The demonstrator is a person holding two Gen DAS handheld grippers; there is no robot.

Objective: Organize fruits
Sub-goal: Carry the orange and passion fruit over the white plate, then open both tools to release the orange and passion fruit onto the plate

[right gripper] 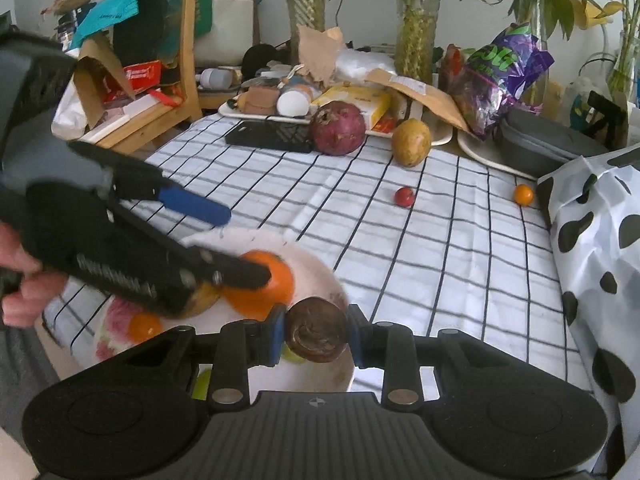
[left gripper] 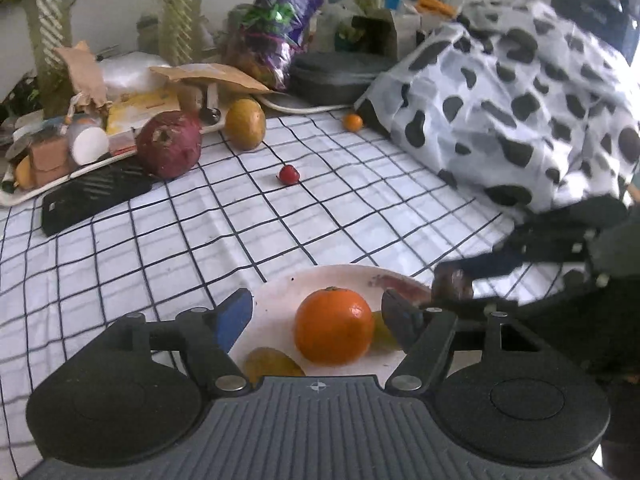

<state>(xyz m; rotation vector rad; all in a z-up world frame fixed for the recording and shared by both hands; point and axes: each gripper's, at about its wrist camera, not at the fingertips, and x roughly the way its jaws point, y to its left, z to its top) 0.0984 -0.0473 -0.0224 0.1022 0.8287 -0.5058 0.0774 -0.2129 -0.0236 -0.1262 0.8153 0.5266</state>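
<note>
A white plate [left gripper: 280, 300] lies near on the checked cloth and holds an orange [left gripper: 333, 326] and small yellow fruits [left gripper: 272, 362]. My left gripper [left gripper: 318, 314] is open, its fingers on either side of the orange without touching it. My right gripper [right gripper: 316, 336] is shut on a brown passion fruit [right gripper: 318, 334] over the plate's edge [right gripper: 320, 268]; it shows in the left wrist view [left gripper: 452, 284]. Farther off lie a pomegranate [left gripper: 169, 144], a yellow mango [left gripper: 245, 123], a red cherry tomato [left gripper: 289, 174] and a small orange tomato [left gripper: 353, 122].
A cow-print bag [left gripper: 520, 100] fills the right side. A black box [left gripper: 94, 200] and a cluttered tray [left gripper: 60, 152] stand at the left. Vases, a purple bag [right gripper: 500, 76] and a grey case [right gripper: 548, 146] line the back.
</note>
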